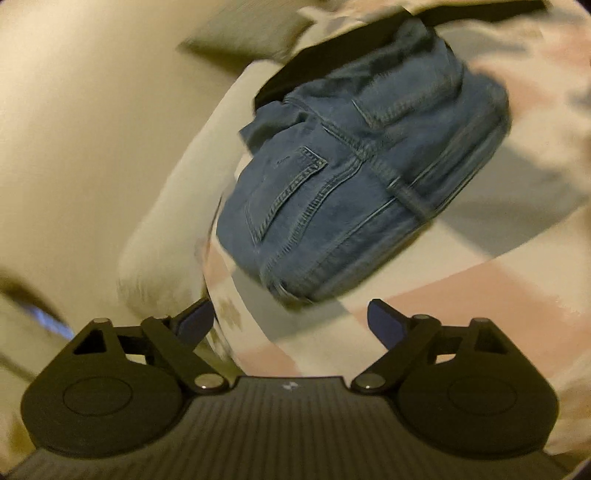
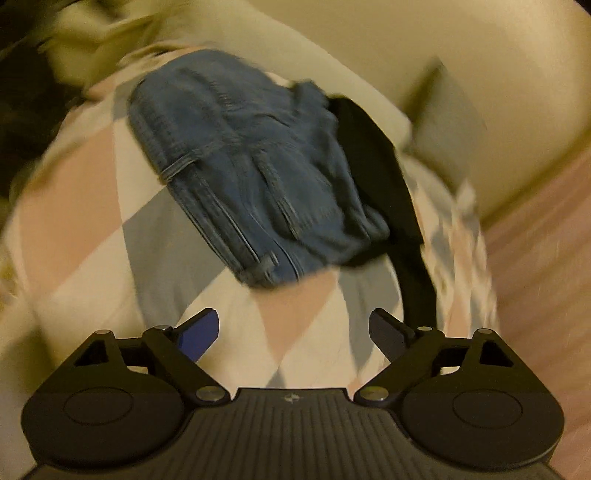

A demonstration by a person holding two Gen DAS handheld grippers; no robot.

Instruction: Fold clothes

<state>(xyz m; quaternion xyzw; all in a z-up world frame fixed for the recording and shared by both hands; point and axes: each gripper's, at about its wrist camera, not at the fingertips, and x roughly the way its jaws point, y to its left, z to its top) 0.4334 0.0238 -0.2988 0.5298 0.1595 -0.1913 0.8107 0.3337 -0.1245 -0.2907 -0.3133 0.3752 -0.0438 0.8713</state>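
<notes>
The blue jeans [image 1: 354,177] lie on a bed cover with pink, grey and white diamonds [image 1: 461,295]. They are gathered into a thick, compact bundle: several layers of denim show at the edge, and a back pocket and a belt loop face up. In the right wrist view the same jeans [image 2: 251,177] sit far from the gripper, and a black garment [image 2: 384,177] lies just beside them on the right, touching them; part of it seems to go under the denim. A pale cushion [image 1: 243,26] lies far behind.

The left gripper [image 1: 291,325] has its jaws wide apart and nothing is between them. The right gripper [image 2: 293,332] is the same, spread wide and empty. Both hang above the cover, near the jeans but not touching them.

As I judge it, the jeans already look folded, though the bundle is not very neat. The black garment is long and not folded, so this piece probably remains. Both pictures are blurred, so fine details are not sure.
</notes>
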